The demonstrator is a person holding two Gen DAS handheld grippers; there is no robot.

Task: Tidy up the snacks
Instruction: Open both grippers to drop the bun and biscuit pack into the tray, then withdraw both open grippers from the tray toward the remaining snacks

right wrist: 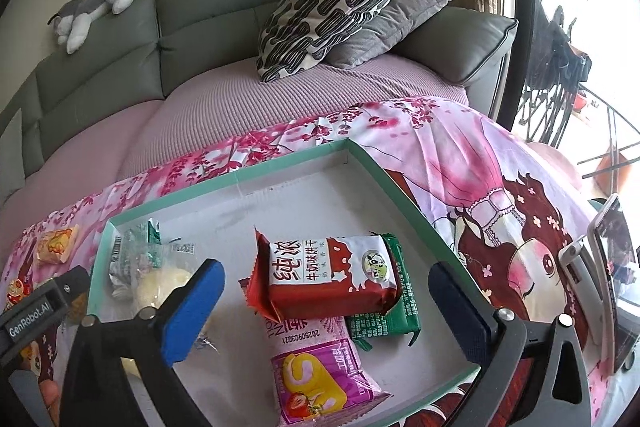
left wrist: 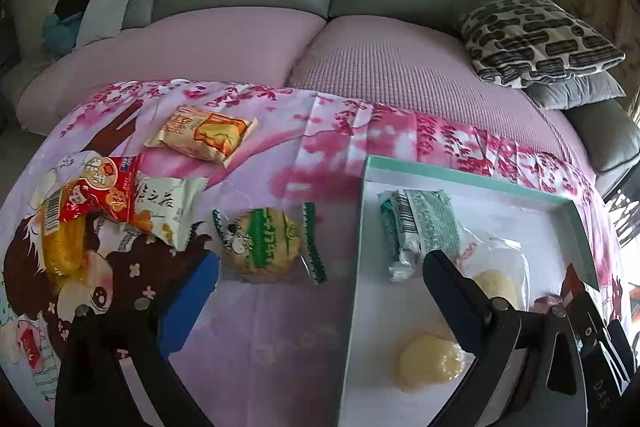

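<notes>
Right wrist view: right hand-held gripper (right wrist: 324,311) hangs wide apart and empty over the box (right wrist: 404,183), with the red biscuit pack (right wrist: 332,279) between its fingers. Left hand-held gripper (left wrist: 320,287) also gapes empty; about five snacks (left wrist: 260,247) remain ahead on the tabletop (left wrist: 260,339), roughly half left.

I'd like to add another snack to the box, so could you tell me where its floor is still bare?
Bare floor lies along the far wall of the box, behind the red biscuit pack. The near half is crowded: red pack over green pack, pink roll pack.
</notes>
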